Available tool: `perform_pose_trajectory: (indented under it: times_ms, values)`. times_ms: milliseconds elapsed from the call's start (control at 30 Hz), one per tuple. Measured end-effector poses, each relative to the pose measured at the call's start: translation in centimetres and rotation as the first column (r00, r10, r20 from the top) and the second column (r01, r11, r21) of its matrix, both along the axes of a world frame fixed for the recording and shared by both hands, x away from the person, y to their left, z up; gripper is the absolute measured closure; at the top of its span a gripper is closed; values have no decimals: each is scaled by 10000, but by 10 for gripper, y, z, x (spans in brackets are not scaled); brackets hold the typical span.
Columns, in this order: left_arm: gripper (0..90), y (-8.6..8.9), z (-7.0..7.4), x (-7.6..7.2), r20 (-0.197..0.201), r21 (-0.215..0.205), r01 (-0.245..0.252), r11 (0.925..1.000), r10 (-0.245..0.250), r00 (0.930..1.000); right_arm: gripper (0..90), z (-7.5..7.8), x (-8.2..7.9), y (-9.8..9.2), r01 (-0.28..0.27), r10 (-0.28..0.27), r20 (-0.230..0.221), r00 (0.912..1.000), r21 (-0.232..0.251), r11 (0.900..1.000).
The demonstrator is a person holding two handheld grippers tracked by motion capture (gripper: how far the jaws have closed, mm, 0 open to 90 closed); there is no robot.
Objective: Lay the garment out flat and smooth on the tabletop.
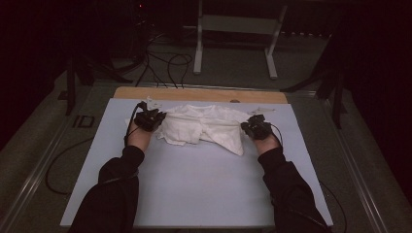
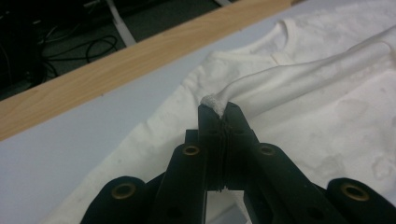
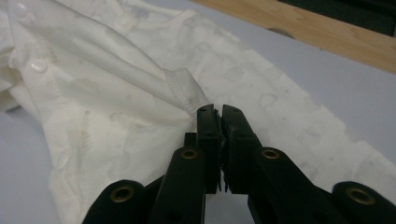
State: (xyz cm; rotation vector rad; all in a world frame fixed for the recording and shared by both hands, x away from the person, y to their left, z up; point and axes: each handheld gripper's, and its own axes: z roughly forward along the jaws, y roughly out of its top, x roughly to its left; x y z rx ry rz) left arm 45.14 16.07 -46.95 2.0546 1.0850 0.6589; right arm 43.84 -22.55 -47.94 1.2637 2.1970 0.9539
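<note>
A white garment lies crumpled across the far half of the pale blue table top. My left gripper is shut on a fold of its left edge; in the left gripper view the cloth bunches out between the closed jaws at the gripper's tip and stretches taut to the right. My right gripper is shut on a hemmed corner at the garment's right side; the right gripper view shows the stitched hem pinched at the tip. Between the two hands the fabric sags in loose folds.
A wooden strip borders the table's far edge. Beyond it on the floor lie black cables and a white metal stand. The near half of the blue surface lies bare between the person's dark sleeves.
</note>
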Motion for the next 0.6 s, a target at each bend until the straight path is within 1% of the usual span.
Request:
perform_pose_trajectory:
  times_ms: [33, 67, 167, 200, 233, 267, 300, 333, 367, 400, 433, 467, 500, 533, 567, 600]
  values:
    - [888, 0, 0, 0, 0, 0, 0, 10000, 0, 10000, 869, -1, 3, 1, 8, -8, -69, 10000, -8, 10000]
    - [888, -2, -4, 5, -237, 94, -57, 9999, 60, 9997, 868, -2, 6, 2, -11, 11, -201, 9998, -16, 10000]
    - [885, -2, -13, 12, -819, 216, -140, 9997, 157, 9965, 866, -7, 12, 6, -42, 33, -481, 9988, -177, 9998]
    - [884, -2, -17, 14, -939, 188, -164, 9997, 181, 9954, 863, -10, 14, 6, -47, 34, -573, 9984, -221, 9997]
    - [881, -2, -17, 14, -939, 188, -164, 9997, 181, 9954, 863, -10, 14, 6, -47, 34, -573, 9984, -221, 9997]
    - [873, -2, -22, 15, -1244, 110, -134, 9998, 147, 9921, 855, -13, 16, 7, -57, 46, -673, 9977, -163, 9998]
    - [851, -2, -25, 15, -1328, 117, -102, 9999, 117, 9911, 824, -15, 17, 8, -94, 81, -771, 9970, -161, 9998]
    - [797, -2, -25, 15, -1328, 117, -102, 9999, 117, 9911, 824, -15, 17, 8, -94, 81, -771, 9970, -161, 9998]
    - [797, -1, -26, 11, -1289, 148, -71, 9999, 90, 9916, 742, -16, 17, 9, -186, 179, -819, 9965, -84, 9998]
    - [690, -1, -26, 11, -1289, 148, -71, 9999, 90, 9916, 742, -16, 17, 9, -186, 179, -819, 9965, -84, 9998]
    - [639, -1, -26, 9, -1329, 61, 75, 10000, -66, 9911, 515, -15, 14, 11, -430, 425, -874, 9953, -31, 9991]
    - [561, 1, -26, 2, -1312, 23, 237, 9997, -231, 9911, 460, -14, 12, 11, -468, 463, -847, 9953, -41, 9989]
    - [511, 1, -26, 2, -1312, 23, 237, 9997, -231, 9911, 428, -13, 10, 10, -536, 539, -800, 9953, 62, 9985]
    - [455, 1, -23, -5, -1302, -103, 464, 9989, -474, 9904, 392, -11, 8, 9, -576, 590, -796, 9951, 203, 9981]
    - [395, 1, -22, -9, -1318, -129, 699, 9975, -710, 9887, 359, -9, 5, 8, -649, 672, -808, 9945, 318, 9974]
    - [361, 1, -20, -14, -1265, -135, 911, 9958, -920, 9877, 332, -7, 2, 8, -743, 769, -742, 9943, 370, 9966]
